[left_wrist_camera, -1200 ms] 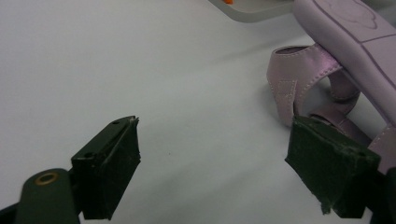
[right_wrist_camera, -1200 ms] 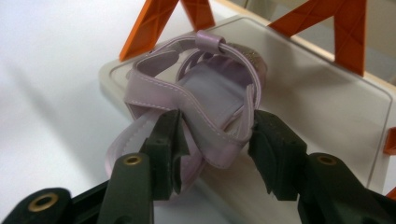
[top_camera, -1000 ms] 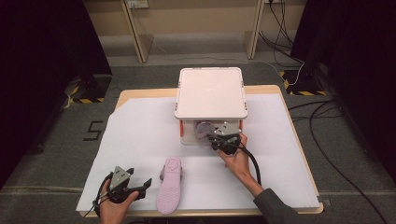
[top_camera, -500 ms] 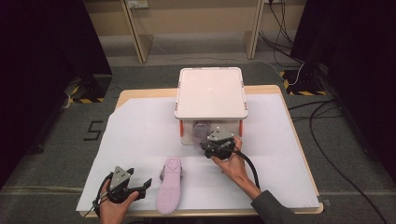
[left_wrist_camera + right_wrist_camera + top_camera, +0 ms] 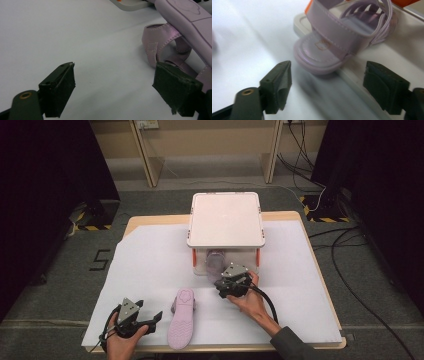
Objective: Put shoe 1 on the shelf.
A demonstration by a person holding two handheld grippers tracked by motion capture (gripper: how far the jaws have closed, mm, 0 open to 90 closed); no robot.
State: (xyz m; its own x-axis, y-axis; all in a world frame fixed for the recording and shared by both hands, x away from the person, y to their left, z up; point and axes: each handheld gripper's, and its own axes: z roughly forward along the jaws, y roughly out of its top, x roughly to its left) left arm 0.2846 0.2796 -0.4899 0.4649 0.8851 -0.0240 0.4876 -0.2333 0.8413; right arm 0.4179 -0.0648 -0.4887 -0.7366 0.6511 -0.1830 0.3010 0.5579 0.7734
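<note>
White table sheet (image 5: 150, 265); lidded box (image 5: 226, 220) holds lilac sandal (image 5: 342, 37).

The sandal in the box (image 5: 215, 261) is mostly tucked under the white lid (image 5: 226, 219) in the high view, just a purple smudge at the lid's 6 o'clock edge. The right gripper view cuts its straps off at 12 o'clock, and the white sheet (image 5: 249, 32) is smeared with blur. In the left gripper view the loose sandal (image 5: 172, 37) runs off at 3 o'clock, partly behind the right-hand jaw.
</note>
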